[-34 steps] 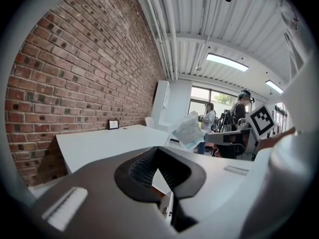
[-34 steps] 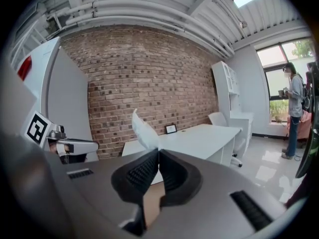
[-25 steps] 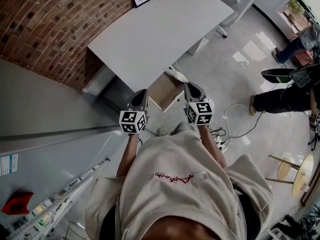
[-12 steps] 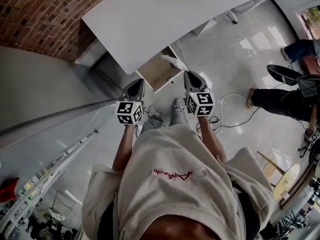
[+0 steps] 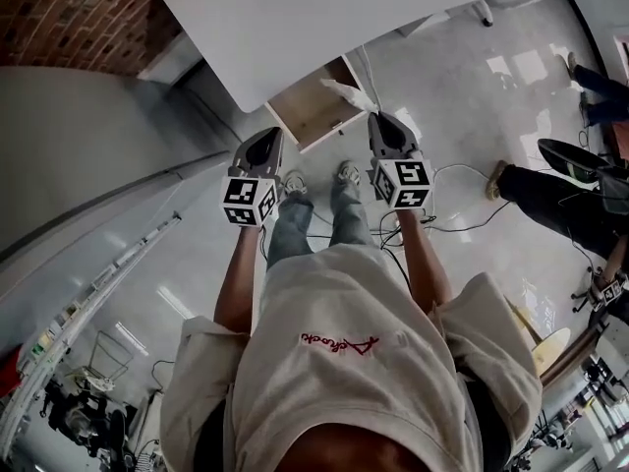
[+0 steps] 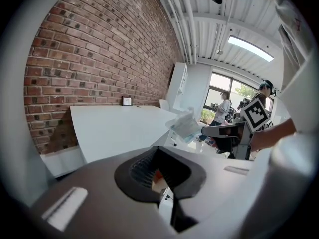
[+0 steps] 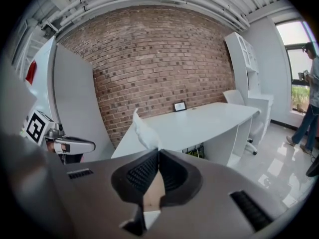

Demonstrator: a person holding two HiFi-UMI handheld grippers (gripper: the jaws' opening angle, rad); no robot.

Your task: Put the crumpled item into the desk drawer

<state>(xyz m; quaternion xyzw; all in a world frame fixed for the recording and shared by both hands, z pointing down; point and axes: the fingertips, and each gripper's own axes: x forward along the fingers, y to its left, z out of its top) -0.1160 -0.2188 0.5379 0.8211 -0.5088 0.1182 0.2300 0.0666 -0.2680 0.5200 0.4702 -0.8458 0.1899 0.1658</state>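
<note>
Worktop [image 5: 324, 28] – white, smooth, matt. Drawer [image 5: 313, 118] inside: pale wood-grain board, matt. Crumpled item [image 5: 346, 93] – thin, white, heavily creased sheet; paper or plastic film, can't tell at this resolution. Left claw [image 5: 268, 138] and right claw [image 5: 379, 121]: grey matt moulded plastic shells, with black ribbed pads [image 7: 142, 171]. Marker cubes [image 5: 246, 201]: matt, black-on-white print. Wall [image 5: 69, 8]: rough red brick with pale mortar joints. Grey panel [image 5: 88, 155] beside it is smooth and matt. Floor [image 5: 462, 96]: pale, hard and glossy, with window glare mirrored in it. Person's top [image 5: 344, 362]: beige cloth, matt, red stitched lettering. Jeans [image 5: 295, 229]: faded blue denim.
</note>
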